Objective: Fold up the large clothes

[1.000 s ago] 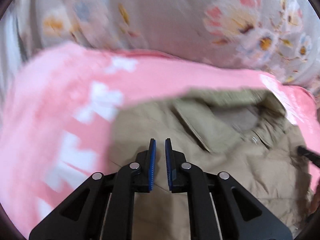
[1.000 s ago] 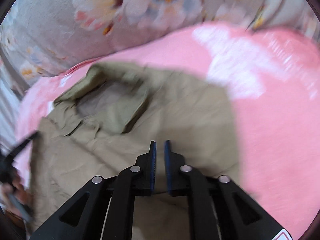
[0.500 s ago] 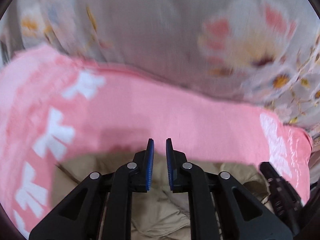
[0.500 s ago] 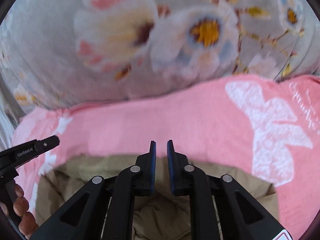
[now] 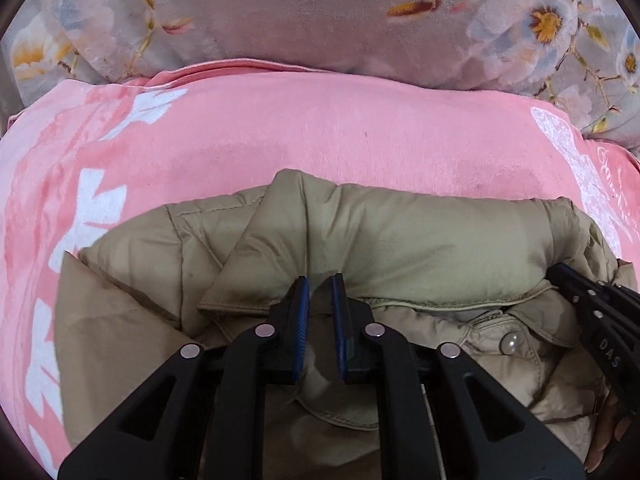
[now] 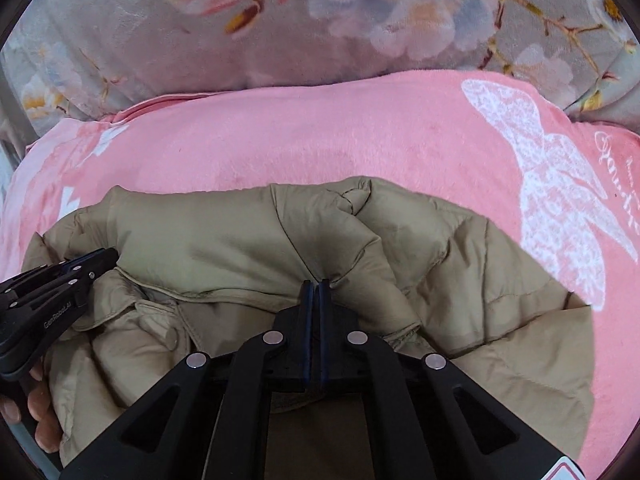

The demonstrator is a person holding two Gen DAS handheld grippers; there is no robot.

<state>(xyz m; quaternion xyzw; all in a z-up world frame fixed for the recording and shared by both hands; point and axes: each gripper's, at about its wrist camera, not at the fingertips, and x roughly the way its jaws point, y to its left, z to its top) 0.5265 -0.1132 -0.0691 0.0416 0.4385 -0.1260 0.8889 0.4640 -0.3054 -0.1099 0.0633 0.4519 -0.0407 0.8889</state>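
Note:
A khaki padded jacket [image 5: 440, 240] lies bunched on the pink blanket, its collar and a snap button [image 5: 508, 345] facing me. My left gripper [image 5: 319, 280] is shut on a fold of it, with cloth showing between the blue pads. In the right wrist view the jacket [image 6: 200, 240] creases toward my right gripper [image 6: 316, 282], whose jaws are closing until the pads meet, pinching a thin fold. Each gripper shows in the other's view: the right gripper's body [image 5: 592, 320] at the right edge, the left gripper's body [image 6: 52, 292] at the left edge, held by a hand [image 6: 40, 400].
The pink blanket [image 5: 320, 132] with white bows and a white butterfly [image 6: 560, 200] spreads beyond and beside the jacket. A grey floral quilt [image 6: 280, 40] rises behind it along the far side.
Both grippers swept toward the floral quilt and then came down, carrying the jacket's edge with them. The flat jacket is now doubled and bunched. The right pads have drawn together.

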